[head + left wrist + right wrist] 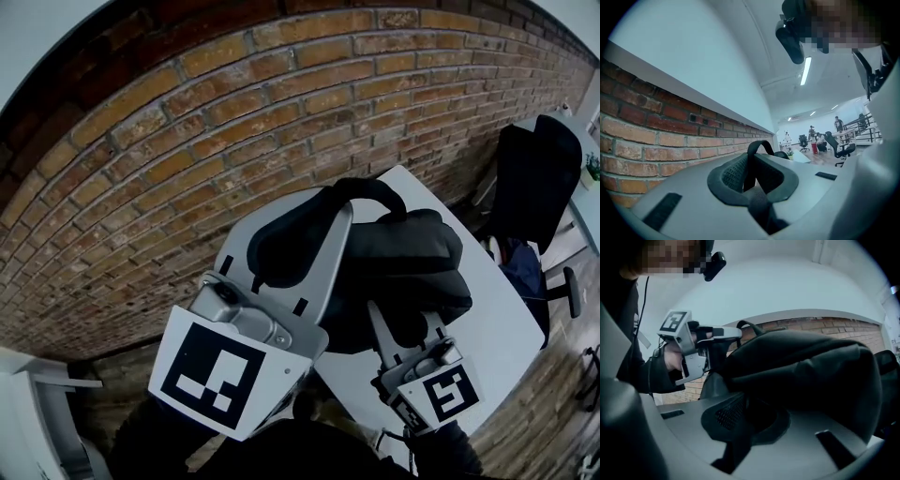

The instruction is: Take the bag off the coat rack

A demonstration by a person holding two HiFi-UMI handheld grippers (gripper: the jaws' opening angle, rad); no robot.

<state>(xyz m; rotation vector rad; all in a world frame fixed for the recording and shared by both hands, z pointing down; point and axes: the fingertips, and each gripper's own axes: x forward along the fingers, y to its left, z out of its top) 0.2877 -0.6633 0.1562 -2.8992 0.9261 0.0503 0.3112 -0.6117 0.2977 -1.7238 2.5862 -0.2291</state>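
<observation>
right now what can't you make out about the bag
Bag underside: head view, hidden by its own bulk; on the table or lifted, unclear.
Which part of the bag the right hand-held gripper pinches: right gripper view, too dark.
Where the strap in the left hand-held gripper joins the bag: left gripper view, hidden by the jaws.
Coat rack: outside every view.

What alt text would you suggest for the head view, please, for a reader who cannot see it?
Seen from above, a black bag is held over a white table beside a brick wall. The left hand-held gripper is shut on its top strap, and the right hand-held gripper is shut on its near side.
</observation>
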